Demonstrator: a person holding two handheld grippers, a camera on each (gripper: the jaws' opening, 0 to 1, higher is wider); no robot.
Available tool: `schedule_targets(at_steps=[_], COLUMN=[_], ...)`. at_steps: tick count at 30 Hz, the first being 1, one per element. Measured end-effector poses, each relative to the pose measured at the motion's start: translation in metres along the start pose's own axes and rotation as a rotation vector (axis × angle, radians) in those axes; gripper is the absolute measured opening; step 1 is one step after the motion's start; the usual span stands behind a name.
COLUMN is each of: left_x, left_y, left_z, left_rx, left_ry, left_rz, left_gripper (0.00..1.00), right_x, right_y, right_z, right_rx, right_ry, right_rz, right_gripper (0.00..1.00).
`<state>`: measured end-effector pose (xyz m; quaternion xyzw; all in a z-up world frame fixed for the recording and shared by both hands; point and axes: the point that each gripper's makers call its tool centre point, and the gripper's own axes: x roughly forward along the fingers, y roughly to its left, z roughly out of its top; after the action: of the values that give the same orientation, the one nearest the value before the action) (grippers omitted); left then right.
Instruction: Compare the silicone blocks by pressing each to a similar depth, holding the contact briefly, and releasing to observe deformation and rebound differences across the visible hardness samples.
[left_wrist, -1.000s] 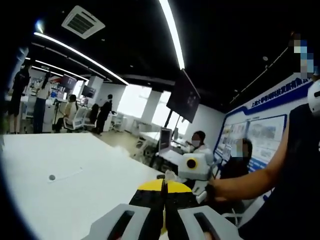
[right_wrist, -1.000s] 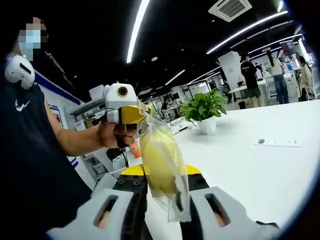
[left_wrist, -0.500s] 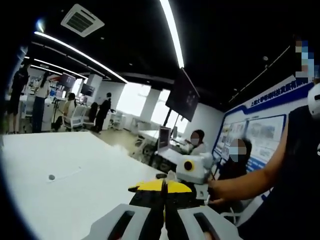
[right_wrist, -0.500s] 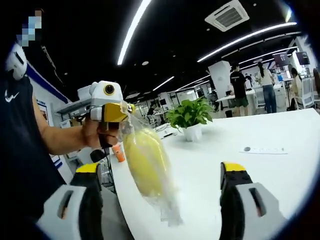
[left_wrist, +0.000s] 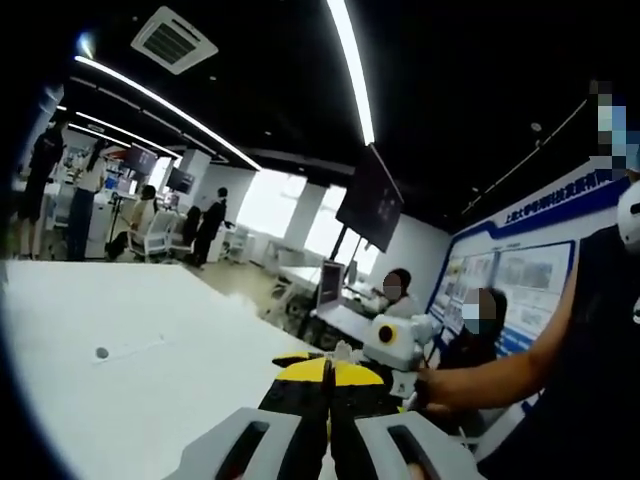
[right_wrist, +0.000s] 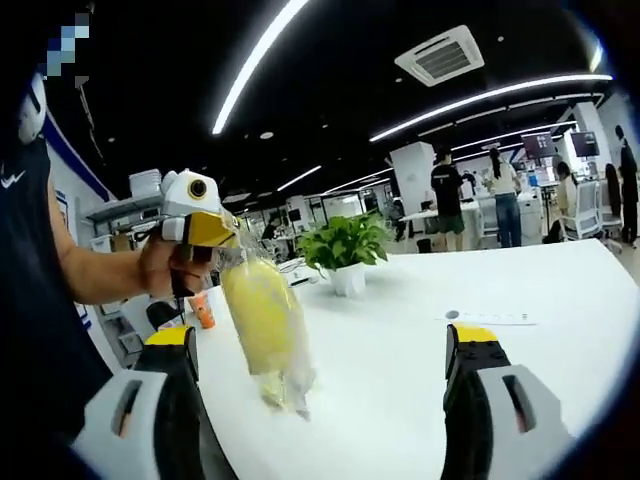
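— How are the hands posed?

— In the right gripper view, a hand (right_wrist: 165, 265) is holding the left tool (right_wrist: 215, 237) up at the left, pinched shut on the top of a clear bag (right_wrist: 268, 335). The right tool (right_wrist: 320, 345) is standing with its jaws wide apart.

— What is in the bag?

— A yellow block (right_wrist: 260, 315), hanging over the white desk (right_wrist: 420, 400) with a potted plant (right_wrist: 345, 250) beyond.

— What is different?

— A second ago the right tool was clamping the bag; now it is letting go, and the bag is dangling farther off.
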<state>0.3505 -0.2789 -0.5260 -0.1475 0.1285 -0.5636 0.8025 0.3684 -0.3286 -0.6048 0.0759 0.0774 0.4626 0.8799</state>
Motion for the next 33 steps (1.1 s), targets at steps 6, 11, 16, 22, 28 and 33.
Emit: schedule_targets(at_steps=[6, 11, 16, 22, 28, 33], left_x=[0.000, 0.004, 0.008, 0.011, 0.010, 0.010], left_y=[0.009, 0.016, 0.022, 0.034, 0.049, 0.064], left_z=[0.010, 0.010, 0.005, -0.009, -0.024, -0.039], left_rx=[-0.042, -0.057, -0.087, -0.137, -0.182, -0.247], left_ry=[-0.040, -0.050, -0.053, -0.058, -0.074, -0.088], left_rz=[0.011, 0.021, 0.034, 0.055, 0.093, 0.119], left_gripper=[0.00, 0.00, 0.00, 0.00, 0.00, 0.00], right_x=[-0.018, -0.033, -0.043, -0.054, -0.062, -0.065], right_y=[-0.012, -0.022, -0.025, -0.027, -0.027, -0.027], right_z=[0.001, -0.008, -0.024, -0.052, -0.070, -0.082], right_rx=[-0.018, -0.045, -0.046, -0.036, -0.026, -0.019], right_ry=[-0.016, -0.011, 0.012, 0.055, 0.069, 0.076], right_rz=[-0.074, -0.145, -0.185, -0.225, -0.254, -0.289], right_gripper=[0.96, 0.96, 0.96, 0.96, 0.96, 0.96])
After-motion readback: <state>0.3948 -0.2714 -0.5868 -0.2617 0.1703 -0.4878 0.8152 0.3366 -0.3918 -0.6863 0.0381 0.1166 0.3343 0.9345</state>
